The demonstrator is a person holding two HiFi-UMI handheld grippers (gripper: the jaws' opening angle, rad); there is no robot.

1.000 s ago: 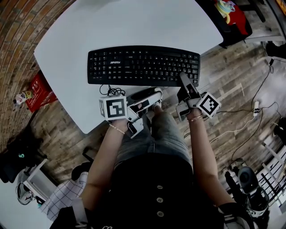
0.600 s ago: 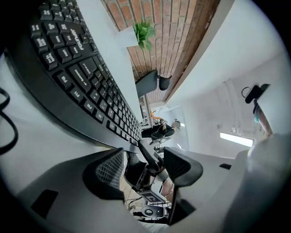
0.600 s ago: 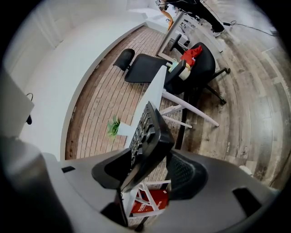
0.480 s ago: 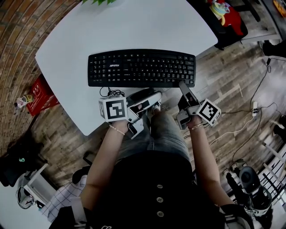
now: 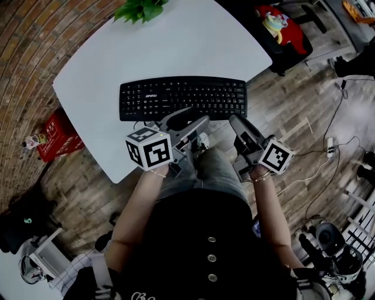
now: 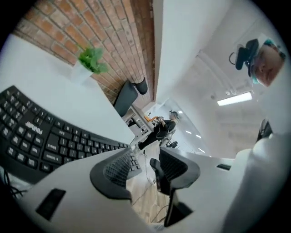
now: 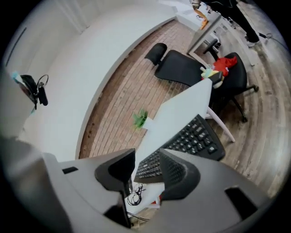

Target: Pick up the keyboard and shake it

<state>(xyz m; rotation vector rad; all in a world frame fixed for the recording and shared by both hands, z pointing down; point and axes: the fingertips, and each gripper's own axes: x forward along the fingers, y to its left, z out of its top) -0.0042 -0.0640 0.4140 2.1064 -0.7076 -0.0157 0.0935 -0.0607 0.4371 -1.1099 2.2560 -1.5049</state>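
Observation:
The black keyboard (image 5: 183, 98) lies flat on the white table (image 5: 105, 64), close to its near edge. My left gripper (image 5: 190, 118) hovers just in front of the keyboard's near edge, around the middle. Its jaws have just been closing a little and stand open with nothing between them. My right gripper (image 5: 239, 124) hangs off the keyboard's near right corner; its jaws have also just been closing, still open and empty. In the left gripper view the keyboard (image 6: 41, 136) lies to the left of the jaws. In the right gripper view the keyboard (image 7: 188, 139) shows beyond the pads.
A potted plant (image 5: 139, 9) stands at the table's far edge. A black chair with a red toy (image 5: 275, 23) is at the far right. A red box (image 5: 55, 136) lies on the wooden floor at left. Cables (image 5: 328, 146) trail across the floor at right.
Both grippers have risen and drawn back from the keyboard's near edge; the right tip no longer overlaps its right corner. The left gripper has rolled. The keyboard has not moved.

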